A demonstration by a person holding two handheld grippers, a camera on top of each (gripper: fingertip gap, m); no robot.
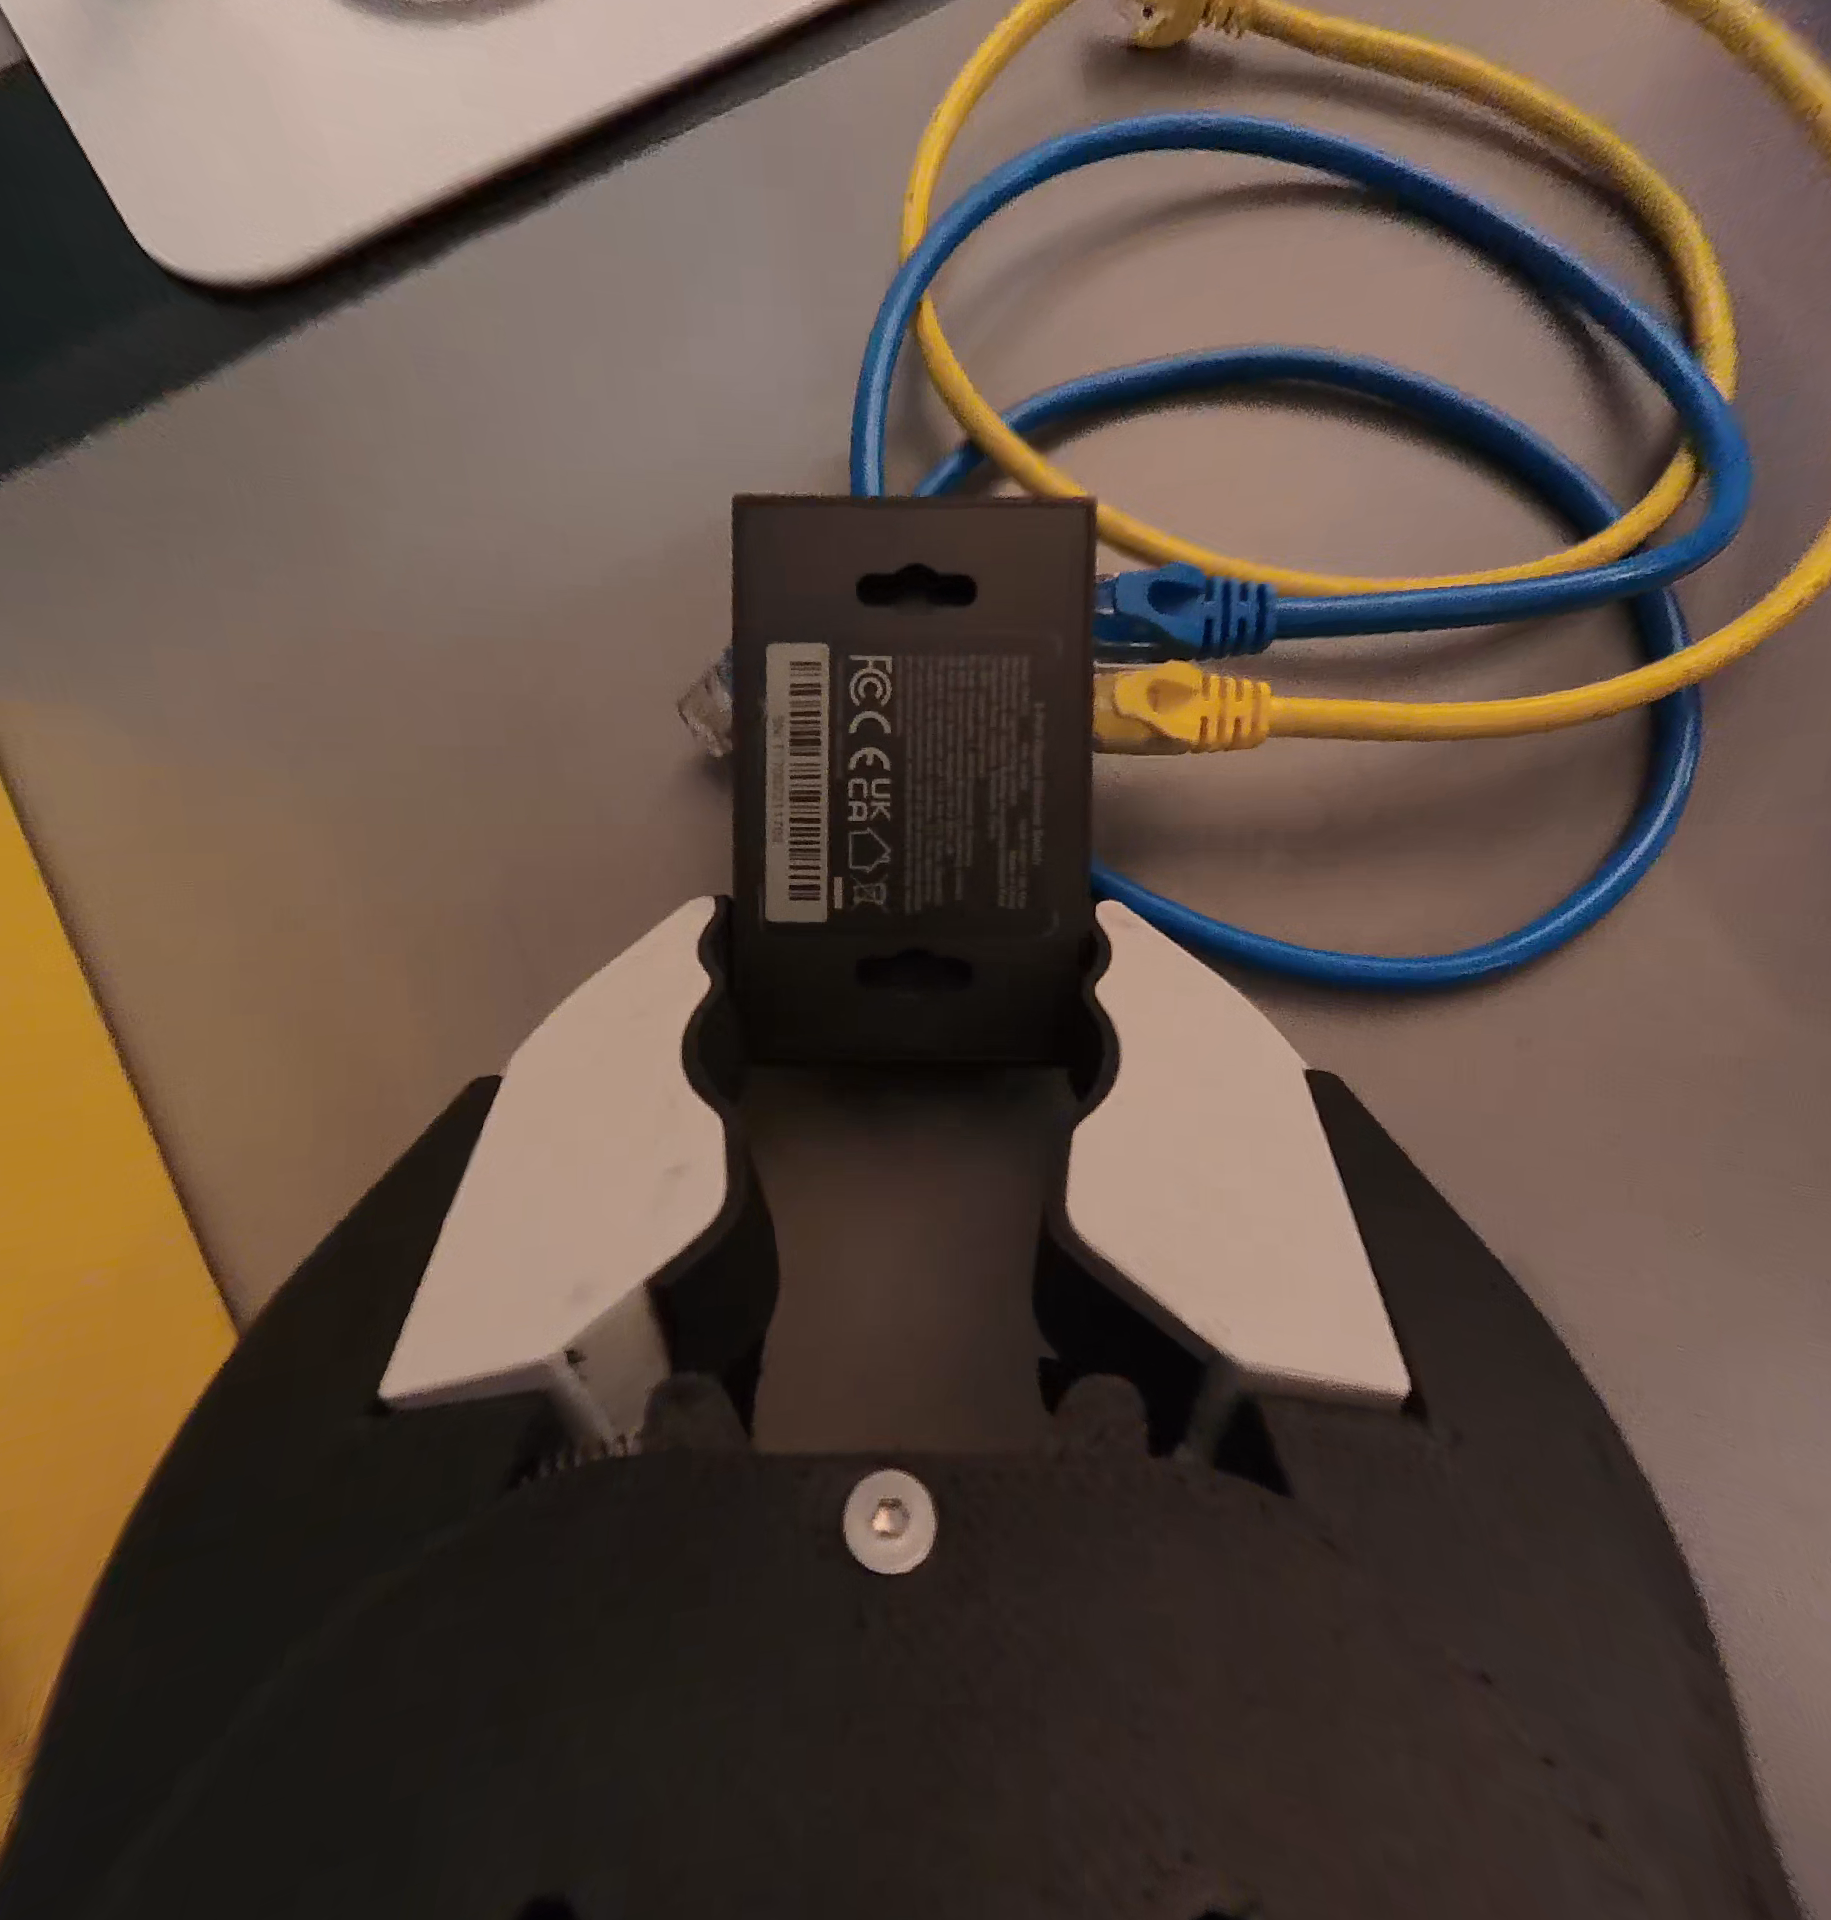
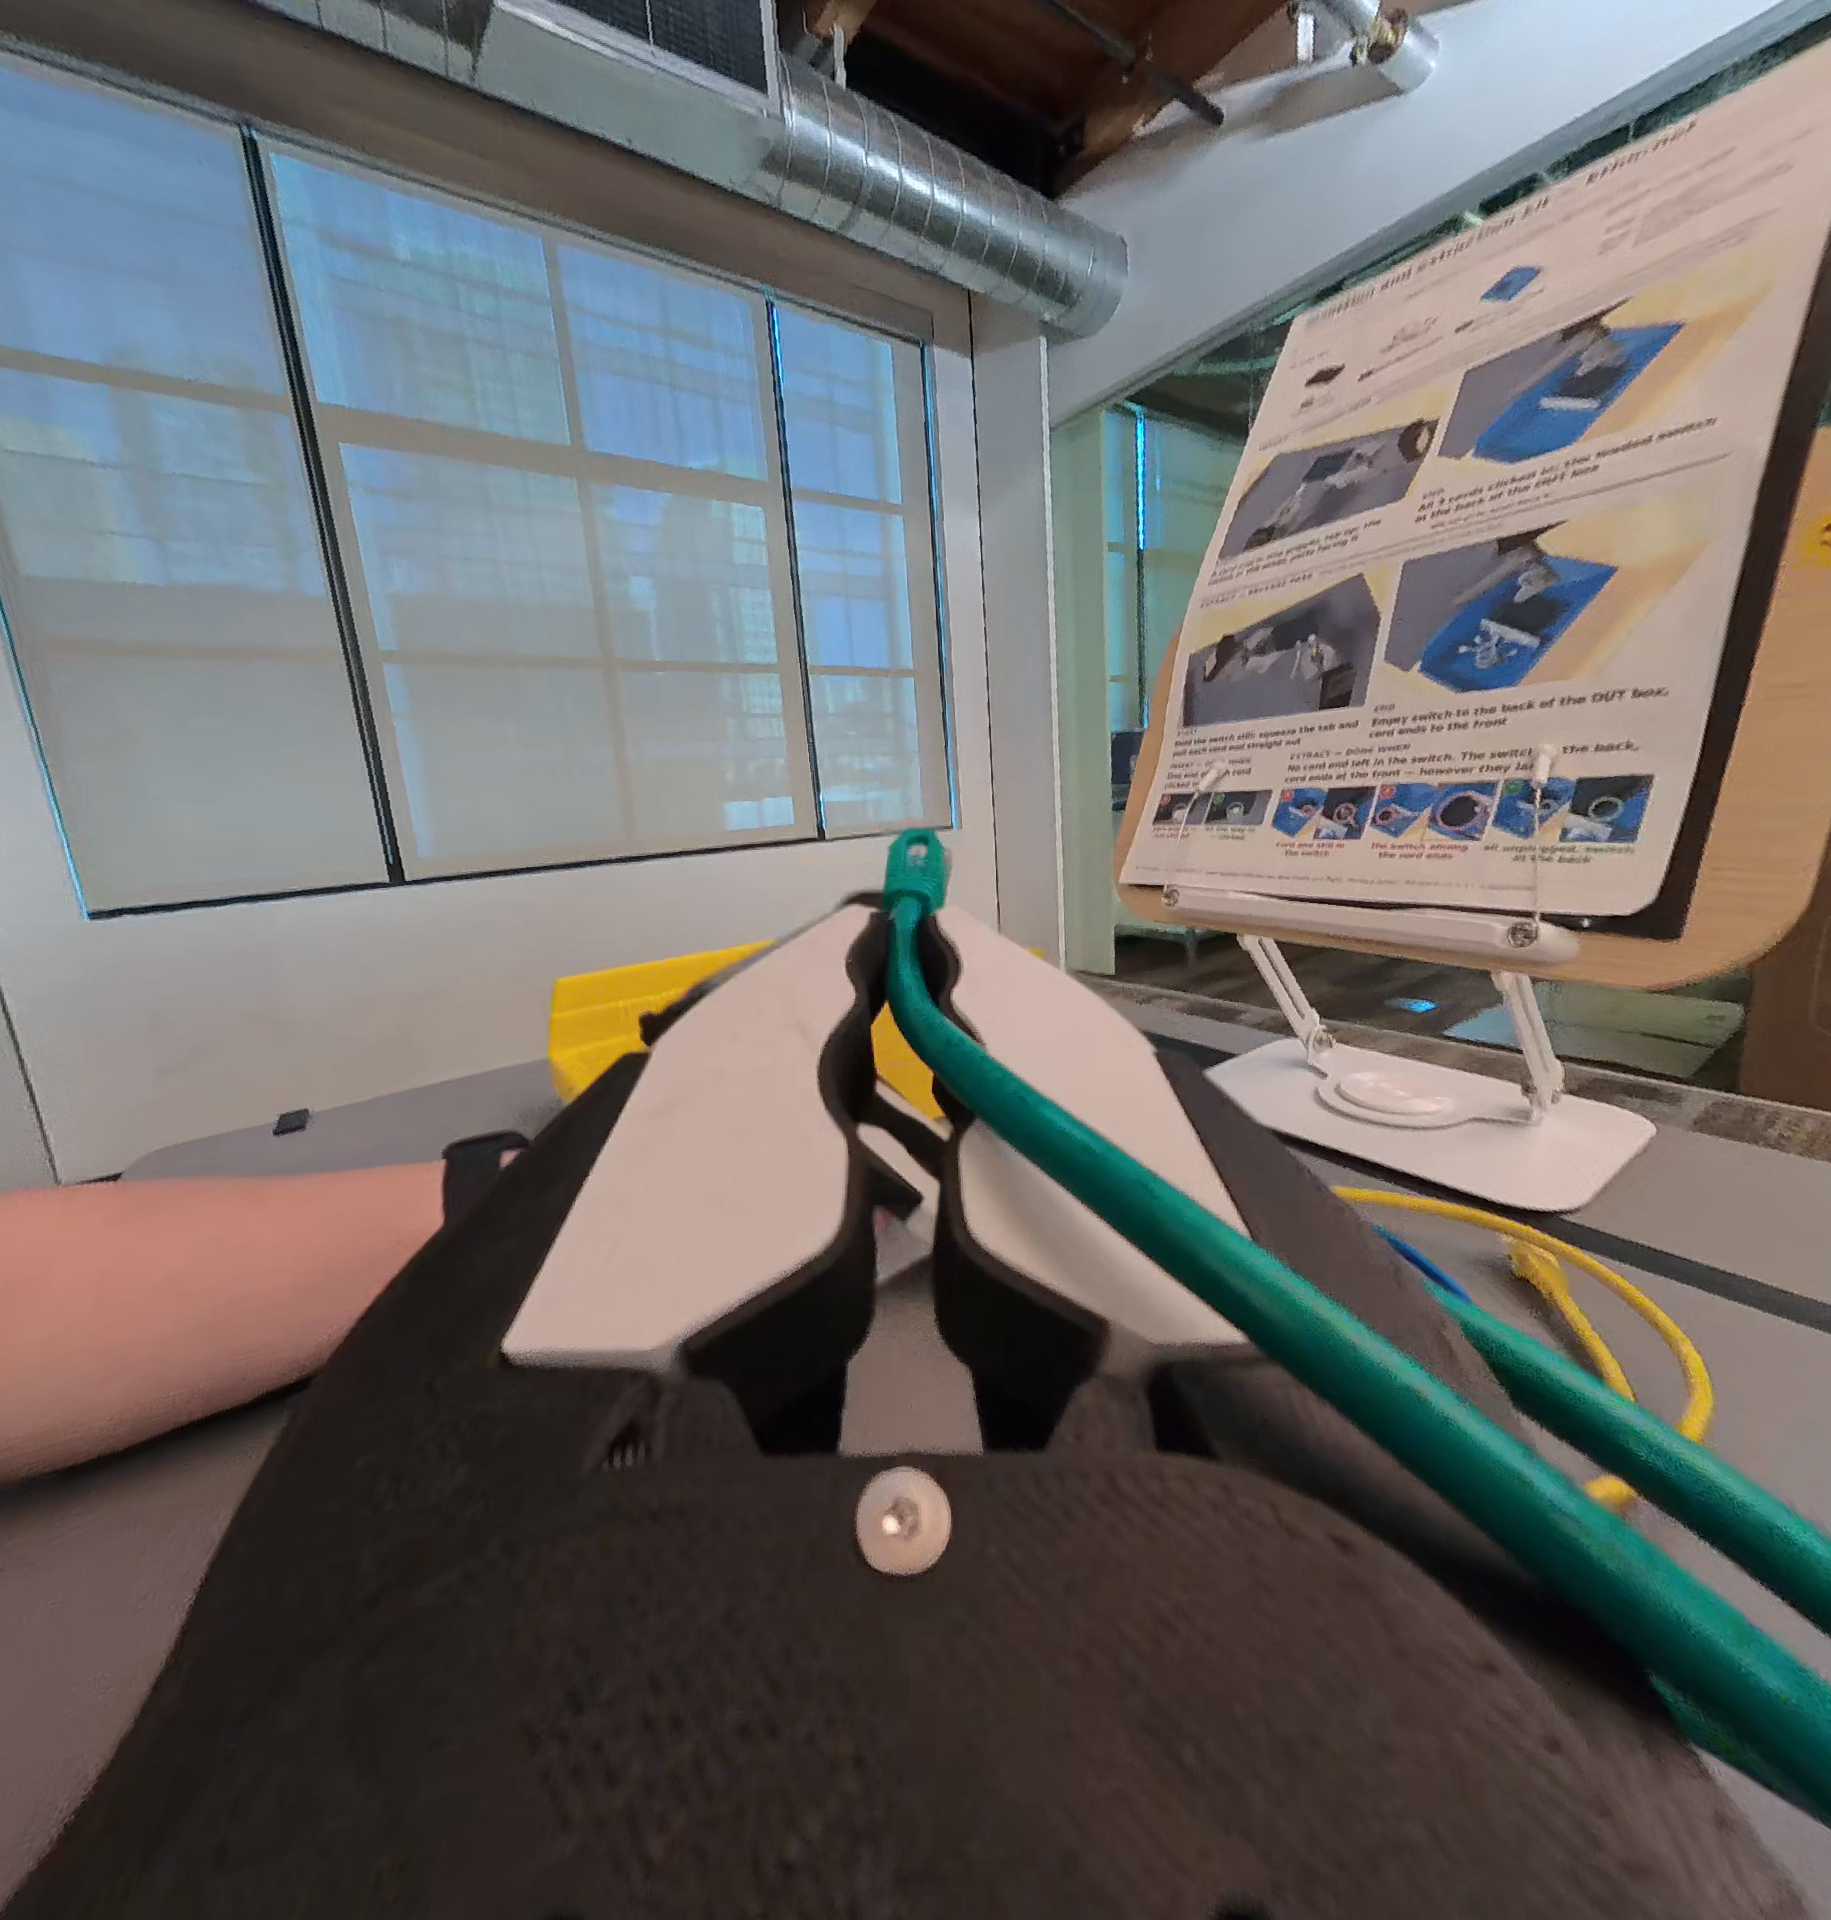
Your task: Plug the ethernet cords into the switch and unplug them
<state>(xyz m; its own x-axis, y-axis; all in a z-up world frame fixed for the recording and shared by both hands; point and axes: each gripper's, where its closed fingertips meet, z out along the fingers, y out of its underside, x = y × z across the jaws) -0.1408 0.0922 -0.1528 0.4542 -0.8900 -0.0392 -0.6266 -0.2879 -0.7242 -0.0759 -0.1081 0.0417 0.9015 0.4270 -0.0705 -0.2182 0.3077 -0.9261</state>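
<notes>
In the left wrist view my left gripper point(image 1: 906, 935) is shut on the near end of a black switch point(image 1: 911, 727), held with its labelled underside facing the camera above the grey table point(image 1: 371, 623). A blue cord's plug point(image 1: 1171, 613) and a yellow cord's plug point(image 1: 1176, 712) sit in ports on the switch's right side. A clear plug end point(image 1: 708, 696) shows at its left edge. In the right wrist view my right gripper point(image 2: 906, 920) is shut on a green cord point(image 2: 1150, 1195) just behind its plug point(image 2: 916, 868), which points up and away, in the air.
Blue point(image 1: 1513, 260) and yellow point(image 1: 1410, 104) cord loops lie on the table to the right of the switch. A white stand base point(image 1: 319, 125) is at the far left. A document stand point(image 2: 1430, 1101) holding an instruction sheet, a yellow bin point(image 2: 630, 1008) and a person's forearm point(image 2: 163, 1320) show in the right wrist view. The grippers' ends are close to 30 cm from one another.
</notes>
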